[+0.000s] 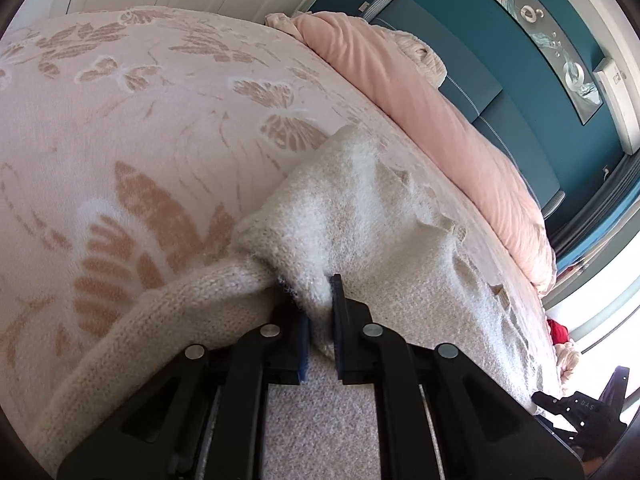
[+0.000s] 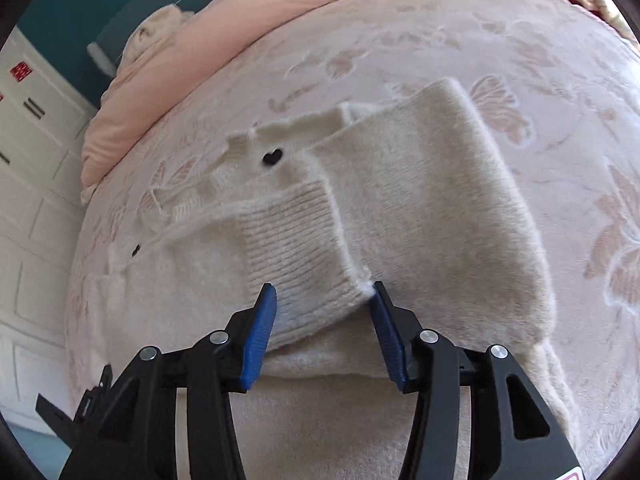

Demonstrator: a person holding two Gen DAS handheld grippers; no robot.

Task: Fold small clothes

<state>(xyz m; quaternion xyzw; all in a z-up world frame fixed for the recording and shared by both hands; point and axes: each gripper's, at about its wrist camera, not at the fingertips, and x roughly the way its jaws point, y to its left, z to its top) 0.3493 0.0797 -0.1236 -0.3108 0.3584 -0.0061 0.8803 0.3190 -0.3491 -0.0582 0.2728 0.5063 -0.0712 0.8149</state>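
Right wrist view: cream cardigan lying half-folded on a pink bed.
Right gripper has its fingers part-open, straddling the ribbed sleeve cuff without pressing it. Left gripper is pinched tight on a cardigan fold by the bed's near edge. Bare blanket surrounds the garment.

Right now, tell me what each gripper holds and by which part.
The left gripper pinches a bunched fold of the cream knit cardigan. The right gripper holds nothing: its jaws stand open around the ribbed sleeve cuff.
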